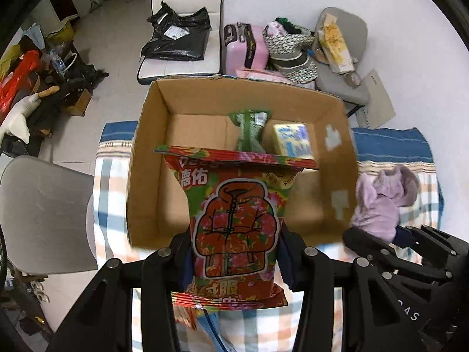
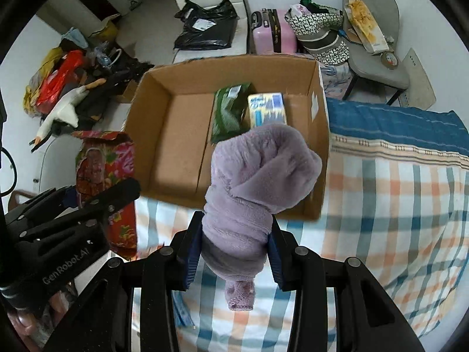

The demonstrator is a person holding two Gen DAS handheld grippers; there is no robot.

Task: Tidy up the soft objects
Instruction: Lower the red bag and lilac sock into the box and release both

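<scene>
While your left gripper point(image 1: 234, 261) clamps the slippery red floral packet point(image 1: 234, 223), your right gripper point(image 2: 234, 249) squeezes the limp lilac fleece bundle point(image 2: 255, 182) mid-roll (a sound hold).

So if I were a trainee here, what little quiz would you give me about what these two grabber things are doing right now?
1. True or false: the cardboard box already holds a green pack and a yellow-blue pack.
2. What does the left gripper hold?
A. red floral packet
B. a plush goose
C. nothing
3. Fill in: the right gripper is shut on a rolled ____ fleece bundle.

Key: 1 true; 2 A; 3 purple.
</scene>
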